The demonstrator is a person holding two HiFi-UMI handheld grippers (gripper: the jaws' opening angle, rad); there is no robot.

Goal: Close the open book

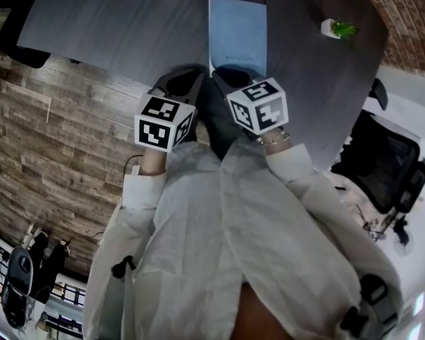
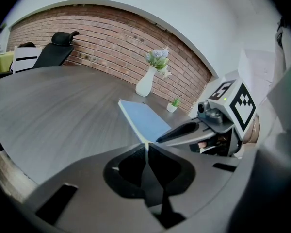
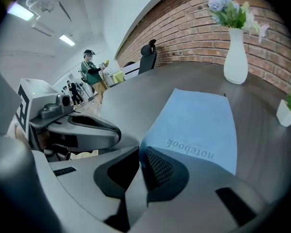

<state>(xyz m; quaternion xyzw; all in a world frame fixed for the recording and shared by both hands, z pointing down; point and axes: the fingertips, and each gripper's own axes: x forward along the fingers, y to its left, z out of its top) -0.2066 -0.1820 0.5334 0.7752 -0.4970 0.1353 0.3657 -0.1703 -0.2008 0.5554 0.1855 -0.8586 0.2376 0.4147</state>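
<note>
A blue notebook (image 1: pixel 237 30) lies closed and flat on the dark grey table (image 1: pixel 127 27); its cover reads "notebook" in the right gripper view (image 3: pixel 199 125). My right gripper (image 1: pixel 235 73) sits at the book's near edge. There its jaws (image 3: pixel 140 152) stand nearly together, with the book's near corner caught between the tips. My left gripper (image 1: pixel 173 83) hovers just left of the book, shut with nothing in it (image 2: pixel 148 144), its tips near the corner of the book (image 2: pixel 145 118). Each gripper shows in the other's view: the right one (image 2: pixel 184 130), the left one (image 3: pixel 94 127).
A white vase with flowers (image 3: pixel 235 57) and a small potted plant (image 1: pixel 338 28) stand on the table beyond the book. Black office chairs (image 1: pixel 382 161) are at the table's right side and far end. A brick wall runs behind. People stand far off (image 3: pixel 92 72).
</note>
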